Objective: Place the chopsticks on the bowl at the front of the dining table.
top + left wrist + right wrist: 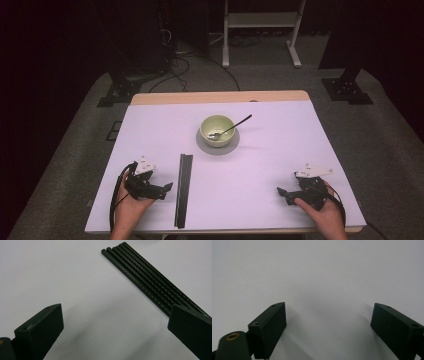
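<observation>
A pale green bowl [217, 129] stands on a grey saucer [217, 145] at the middle of the white table, with a dark spoon [233, 126] resting in it, handle up to the right. A long black ribbed strip [183, 189] lies lengthwise at front left. My left gripper [165, 189] rests just left of the strip, jaws wide open and empty; in the left gripper view the strip [147, 277] runs beside the right jaw. My right gripper [282, 192] sits at front right, open over bare table [324, 285].
The white table top [280, 150] has a wooden far edge [220, 97]. Beyond it on the grey floor are black stand bases [116, 92], cables and a white frame's legs [260, 35]. Dark curtains close the back.
</observation>
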### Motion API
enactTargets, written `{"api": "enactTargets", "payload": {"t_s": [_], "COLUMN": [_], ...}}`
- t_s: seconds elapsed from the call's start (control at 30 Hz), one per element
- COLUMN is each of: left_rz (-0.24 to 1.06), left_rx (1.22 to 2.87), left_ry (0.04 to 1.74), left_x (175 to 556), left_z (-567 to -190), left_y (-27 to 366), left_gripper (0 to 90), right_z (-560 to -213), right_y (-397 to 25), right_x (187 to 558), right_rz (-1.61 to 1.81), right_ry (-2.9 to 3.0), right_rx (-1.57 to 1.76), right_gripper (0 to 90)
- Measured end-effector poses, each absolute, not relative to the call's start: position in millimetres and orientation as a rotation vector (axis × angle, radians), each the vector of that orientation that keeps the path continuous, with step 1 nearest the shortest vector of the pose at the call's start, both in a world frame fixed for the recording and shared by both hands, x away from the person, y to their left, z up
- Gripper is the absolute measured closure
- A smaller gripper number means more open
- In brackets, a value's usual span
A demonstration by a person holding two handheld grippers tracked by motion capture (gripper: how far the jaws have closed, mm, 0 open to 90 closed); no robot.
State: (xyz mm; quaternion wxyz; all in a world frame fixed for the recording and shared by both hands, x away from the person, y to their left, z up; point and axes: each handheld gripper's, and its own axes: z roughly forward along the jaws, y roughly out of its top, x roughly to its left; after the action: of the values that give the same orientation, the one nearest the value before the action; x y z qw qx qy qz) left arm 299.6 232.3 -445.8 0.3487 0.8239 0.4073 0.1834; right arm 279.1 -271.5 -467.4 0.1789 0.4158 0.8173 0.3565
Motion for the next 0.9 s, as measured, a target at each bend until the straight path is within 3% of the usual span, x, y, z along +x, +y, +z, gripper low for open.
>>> {"api": "enactTargets", "payload": {"t_s": [0.9], "left_rz": [0.468], "left_rx": [2.123], "left_ry": [1.062], "left_x": [322], "left_z": [-438], "left_y": [227], "left_gripper": [0.0], "right_z": [-467], "right_y": [-272], "right_x": [279], "right_rz": [1.008], "right_ry": [2.311], "right_rx": [1.176], "right_gripper": [11.4]}}
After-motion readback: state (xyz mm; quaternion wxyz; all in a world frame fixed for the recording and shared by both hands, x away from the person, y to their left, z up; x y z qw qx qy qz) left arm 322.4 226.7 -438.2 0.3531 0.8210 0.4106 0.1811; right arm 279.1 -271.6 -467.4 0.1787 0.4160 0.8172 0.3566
